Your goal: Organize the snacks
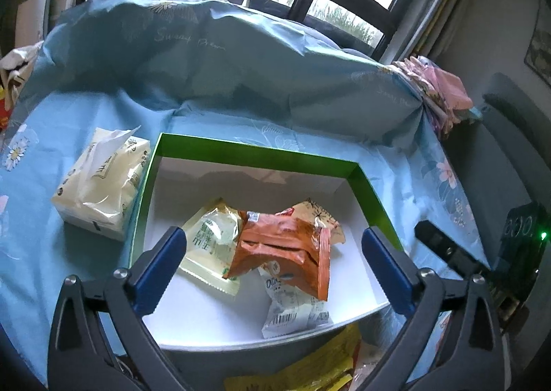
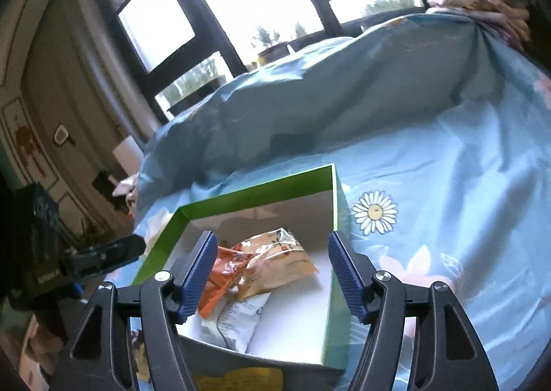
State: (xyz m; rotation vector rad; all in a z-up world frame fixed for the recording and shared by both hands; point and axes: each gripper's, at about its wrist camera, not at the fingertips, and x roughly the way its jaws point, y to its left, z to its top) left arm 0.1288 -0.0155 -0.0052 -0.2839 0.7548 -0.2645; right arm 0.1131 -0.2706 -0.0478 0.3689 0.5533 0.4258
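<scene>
A green box (image 1: 261,152) with a white inside sits on the blue flowered sheet. Several snack packets lie in it: an orange one (image 1: 286,249) on top, a pale yellow-green one (image 1: 210,246) to its left, a white barcoded one (image 1: 292,308) in front and a beige patterned one (image 1: 320,215) behind. My left gripper (image 1: 273,253) hangs open over the box, its jaws wide with nothing pressed between them. In the right wrist view the same box (image 2: 255,191) holds the orange packet (image 2: 224,270), the beige one (image 2: 286,260) and the white one (image 2: 237,318). My right gripper (image 2: 272,260) is open above them.
A cream tissue pack (image 1: 100,184) lies left of the box. Yellow packets (image 1: 310,370) show under its near edge. A bunched blue quilt (image 1: 241,70) rises behind, folded pink cloth (image 1: 444,91) at its right end. The other gripper's tip (image 1: 444,246) sits at the right.
</scene>
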